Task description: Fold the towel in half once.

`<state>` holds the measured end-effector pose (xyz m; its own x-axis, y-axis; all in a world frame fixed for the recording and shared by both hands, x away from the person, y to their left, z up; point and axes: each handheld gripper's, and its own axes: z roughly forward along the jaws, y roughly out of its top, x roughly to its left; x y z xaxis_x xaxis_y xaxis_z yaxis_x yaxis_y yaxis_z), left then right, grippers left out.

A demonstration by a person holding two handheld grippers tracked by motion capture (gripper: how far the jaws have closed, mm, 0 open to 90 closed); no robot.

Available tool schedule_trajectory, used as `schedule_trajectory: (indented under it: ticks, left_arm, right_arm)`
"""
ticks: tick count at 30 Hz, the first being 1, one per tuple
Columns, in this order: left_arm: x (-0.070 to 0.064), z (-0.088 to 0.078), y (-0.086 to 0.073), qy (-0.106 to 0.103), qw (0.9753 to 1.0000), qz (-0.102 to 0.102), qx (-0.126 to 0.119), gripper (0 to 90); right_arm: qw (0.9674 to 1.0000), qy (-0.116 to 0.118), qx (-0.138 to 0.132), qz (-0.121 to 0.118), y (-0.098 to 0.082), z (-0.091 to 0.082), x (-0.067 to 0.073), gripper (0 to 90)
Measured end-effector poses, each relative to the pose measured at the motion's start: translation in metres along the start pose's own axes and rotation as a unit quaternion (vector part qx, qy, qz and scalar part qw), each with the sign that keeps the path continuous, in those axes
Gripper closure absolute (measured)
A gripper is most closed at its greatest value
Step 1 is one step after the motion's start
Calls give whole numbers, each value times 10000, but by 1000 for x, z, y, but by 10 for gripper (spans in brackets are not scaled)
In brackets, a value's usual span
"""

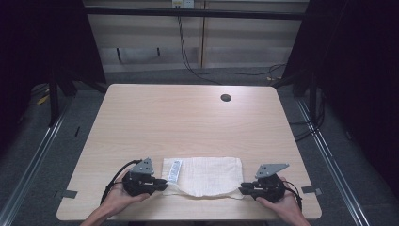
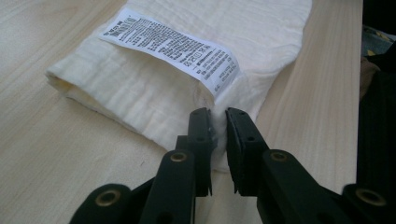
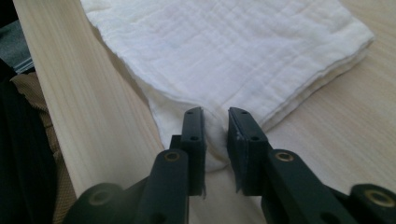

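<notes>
- Wooden table (image 1: pixel 188 117) carries a folded white cloth (image 1: pixel 207 175) between my two grippers.
- My left gripper (image 2: pixel 218 122) pinches the cloth's near corner beside the label (image 2: pixel 173 49).
- My right gripper (image 3: pixel 215 122) pinches the opposite near corner, probably so that I can lift it evenly.

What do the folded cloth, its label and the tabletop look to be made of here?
Cloth: a soft woven fabric, likely cotton gauze, matte cream, with a fine crinkled grid weave and layered edges. Label: a thin, smooth white tag with black print, probably synthetic satin or coated fabric. Table: pale wood grain, most likely laminate or veneer, smooth with a low sheen.
</notes>
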<state>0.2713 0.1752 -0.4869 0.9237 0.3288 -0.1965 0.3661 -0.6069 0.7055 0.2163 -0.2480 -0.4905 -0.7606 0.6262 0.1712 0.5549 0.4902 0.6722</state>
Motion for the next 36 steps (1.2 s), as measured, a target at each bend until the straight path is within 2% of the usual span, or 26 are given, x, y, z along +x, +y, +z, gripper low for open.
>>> schedule_trajectory:
  ticks: [2,6,7,10,11,14,17,18,19,20,21,26,28,30,32,33,35,36]
  left_arm:
    - [0,0,-1,-12,10000,56,44,780]
    - [0,-3,-4,-102,9999,-19,84,710]
    - [1,-6,-6,-205,9997,-82,82,672]
    - [4,-14,-7,-167,9996,-206,-65,619]
    - [7,-18,-7,-215,9992,-279,-208,614]
    - [14,-21,-2,-285,9976,-441,-441,605]
    - [23,-22,5,-177,9973,-466,-535,621]
    - [26,-22,7,-201,9967,-506,-610,622]
    - [29,-22,9,-232,9966,-532,-582,620]
    - [30,-22,10,-172,9969,-514,-570,617]
    - [33,-24,11,-169,9963,-524,-664,618]
    - [36,-29,10,-41,9955,-595,-742,614]
    - [38,-30,10,-36,9942,-659,-847,611]
    - [38,-28,11,68,9950,-612,-789,629]
    - [35,-21,13,64,9965,-530,-637,647]
    - [34,-14,14,97,9979,-438,-461,654]
    - [33,-3,15,131,9991,-322,-253,664]
    - [34,0,16,183,9992,-314,-170,664]
  right_arm:
    - [10000,-39,30,-27,-1,-1,2,716]
    - [9999,-80,69,36,-8,-7,4,680]
    - [9999,-98,103,45,-10,-8,4,673]
    - [9997,-152,-15,168,-12,-17,5,623]
    - [9997,-143,-80,174,-11,-19,4,616]
    - [9990,-137,-344,248,2,-24,2,617]
    - [9991,-179,-356,137,14,-15,1,628]
    - [9991,-181,-351,138,17,-11,-1,630]
    - [9991,-194,-349,150,20,-6,-3,629]
    - [9990,-243,-319,177,23,-3,-5,629]
    - [9990,-274,-297,190,24,0,-7,629]
    - [9983,-474,-230,234,33,11,-21,611]
    - [9980,-533,-219,261,36,13,-24,604]
    - [9977,-575,-217,280,38,16,-27,593]
    - [9974,-650,-166,260,40,20,-28,582]
    - [9969,-712,-164,275,41,22,-29,566]
    - [9941,-1043,-92,275,43,25,-33,539]
    - [9933,-1113,-128,284,43,26,-35,527]
